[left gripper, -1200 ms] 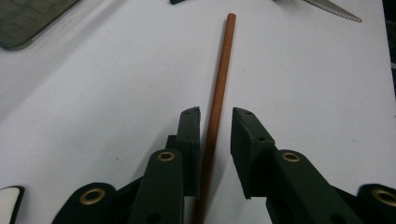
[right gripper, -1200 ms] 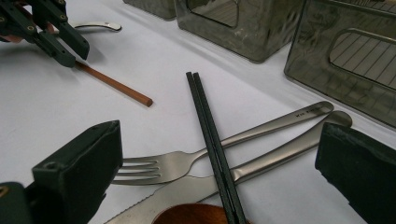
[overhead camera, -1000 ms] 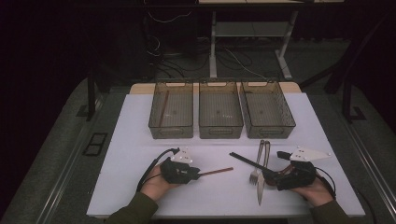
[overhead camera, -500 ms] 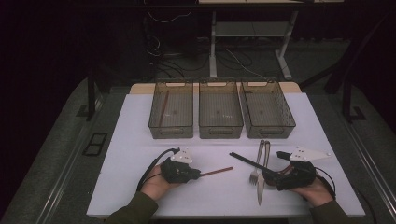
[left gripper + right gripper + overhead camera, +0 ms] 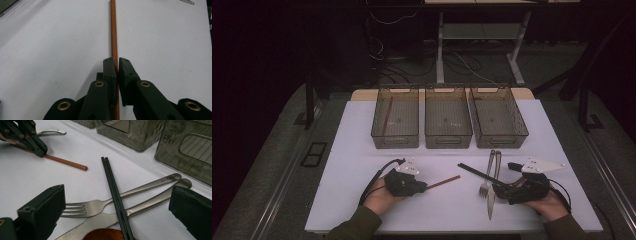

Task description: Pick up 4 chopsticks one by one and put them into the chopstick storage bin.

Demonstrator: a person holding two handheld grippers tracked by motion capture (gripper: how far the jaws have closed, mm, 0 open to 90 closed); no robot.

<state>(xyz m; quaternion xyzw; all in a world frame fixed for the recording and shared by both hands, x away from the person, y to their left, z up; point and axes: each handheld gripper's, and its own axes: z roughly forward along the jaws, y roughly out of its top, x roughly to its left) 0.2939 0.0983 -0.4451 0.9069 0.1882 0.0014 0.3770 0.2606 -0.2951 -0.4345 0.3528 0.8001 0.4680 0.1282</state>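
While the left gripper jaws clamp a brown chopstick on the worktop, the right gripper jaws stand apart; the fork, knife and black chopsticks are not yet sorted into the bins.

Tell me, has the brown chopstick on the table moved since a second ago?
No. The brown chopstick lies where it did, its tip just as far below the middle bin. The left gripper has just been closing and now pinches it.

Three bins, one fork, one knife, two brown chopsticks (one binned), two black.

Reddish-brown chopstick — black tool, white table.
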